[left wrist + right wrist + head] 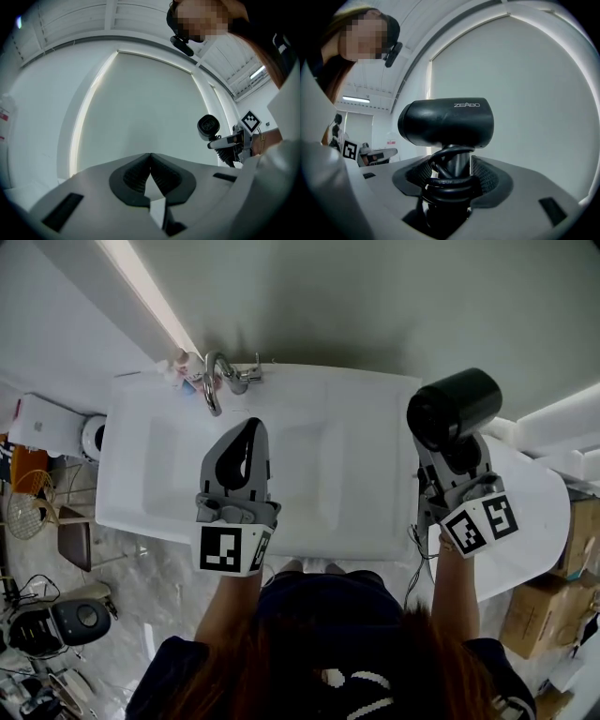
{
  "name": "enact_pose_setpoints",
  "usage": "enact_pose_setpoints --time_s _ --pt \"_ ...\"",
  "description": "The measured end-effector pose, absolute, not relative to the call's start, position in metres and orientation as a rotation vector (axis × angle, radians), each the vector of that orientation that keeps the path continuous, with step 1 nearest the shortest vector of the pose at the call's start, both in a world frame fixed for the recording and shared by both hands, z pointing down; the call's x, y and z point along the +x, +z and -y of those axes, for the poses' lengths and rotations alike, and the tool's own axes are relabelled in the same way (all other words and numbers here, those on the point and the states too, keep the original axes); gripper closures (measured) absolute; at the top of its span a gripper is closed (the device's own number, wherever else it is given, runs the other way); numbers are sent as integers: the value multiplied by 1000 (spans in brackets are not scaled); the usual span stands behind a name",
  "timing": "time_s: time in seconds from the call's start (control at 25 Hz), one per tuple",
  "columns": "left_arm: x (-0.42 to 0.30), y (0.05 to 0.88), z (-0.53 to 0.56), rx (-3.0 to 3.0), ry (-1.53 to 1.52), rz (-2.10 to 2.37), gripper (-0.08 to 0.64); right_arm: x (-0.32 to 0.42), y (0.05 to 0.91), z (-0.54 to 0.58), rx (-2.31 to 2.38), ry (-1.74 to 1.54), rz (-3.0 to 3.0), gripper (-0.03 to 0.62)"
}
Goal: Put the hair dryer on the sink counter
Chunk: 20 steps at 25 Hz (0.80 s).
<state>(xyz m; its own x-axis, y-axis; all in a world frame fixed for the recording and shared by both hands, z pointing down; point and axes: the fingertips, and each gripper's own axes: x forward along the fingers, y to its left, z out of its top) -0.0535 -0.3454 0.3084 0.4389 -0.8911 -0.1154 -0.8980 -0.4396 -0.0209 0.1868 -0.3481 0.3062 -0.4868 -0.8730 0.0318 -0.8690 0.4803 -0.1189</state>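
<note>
Black barrel-shaped plastic hair dryer (446,123): handle is masked by wound black cord (449,186) and clamped in right gripper (453,168). Left gripper (150,157) is seen closed, empty, at frame centre above white rectangular sink (361,460).

Operator kit: dark top, head camera, two grey handheld grippers
Navy short-sleeved top (319,601) with white print on it; small black camera (182,44) worn at the head; left gripper (251,426) has a light grey moulded shell, dark ribbed pads (136,176) and black recessed slots in the housing; right gripper (457,460) is the same grey build; each carries a white cube with black square markers on its faces: left cube (232,549), right cube (483,524)
</note>
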Motion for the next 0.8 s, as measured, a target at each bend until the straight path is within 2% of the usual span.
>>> enact_pose_setpoints --time_s 0.48,0.8 --pt "-51 351 373 -2650 44 -1650 541 176 506 413 -1410 -243 -3581 319" --pt "-45 368 360 -2676 -26 -1669 541 180 609 406 -859 -196 -4120 318"
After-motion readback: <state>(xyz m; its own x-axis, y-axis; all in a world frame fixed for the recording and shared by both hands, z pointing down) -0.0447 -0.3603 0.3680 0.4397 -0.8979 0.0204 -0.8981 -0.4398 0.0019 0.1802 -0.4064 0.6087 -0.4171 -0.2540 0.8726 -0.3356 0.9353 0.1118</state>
